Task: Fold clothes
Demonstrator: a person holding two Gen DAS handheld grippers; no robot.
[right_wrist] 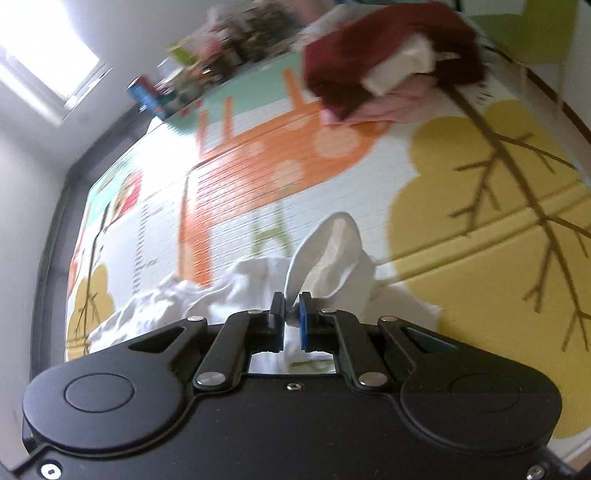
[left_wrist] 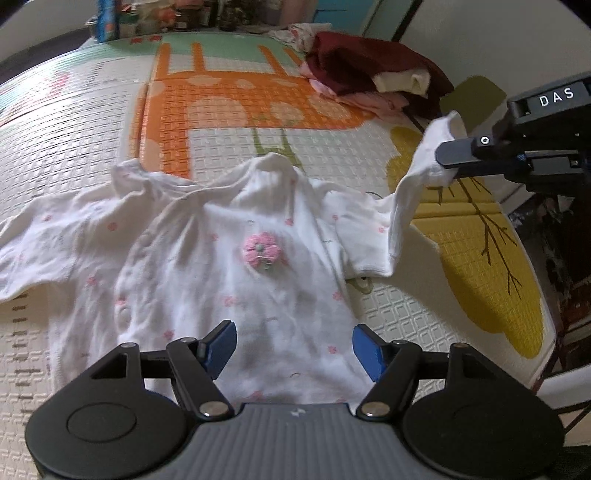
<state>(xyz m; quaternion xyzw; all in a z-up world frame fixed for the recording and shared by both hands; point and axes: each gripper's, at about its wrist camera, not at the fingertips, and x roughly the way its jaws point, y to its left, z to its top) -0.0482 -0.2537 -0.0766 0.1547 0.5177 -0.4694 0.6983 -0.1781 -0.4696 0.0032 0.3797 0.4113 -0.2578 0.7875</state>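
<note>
**White top spread on the play mat, one sleeve lifted**

You are working on a padded play mat [left_wrist: 92, 122] printed with an orange animal shape, a green band at the far end and mustard-yellow trees with brown branches on the right. At its far edge stands a row of jars and boxes [left_wrist: 147, 18] (too blurred to name singly), and the right wrist view shows a bright window [right_wrist: 40, 62] high in a pale wall. Towards the far right of the mat lies a heap of clothes [left_wrist: 373, 74]: a dark red piece on top, cream and pink ones under it.

The white baby top [left_wrist: 207, 258], dotted with small pink flowers and bearing a knitted pink flower [left_wrist: 261, 252] on the chest, lies flat and front-up in the middle of the mat. Your left gripper [left_wrist: 294, 349] hovers just above its lower hem, blue pads spread wide with cloth showing between them, touching nothing. Your right gripper [right_wrist: 292, 314] is pinched tight on the cuff of the sleeve [left_wrist: 410, 184] on the right side, holding it raised off the mat, well clear of the heap.
</note>
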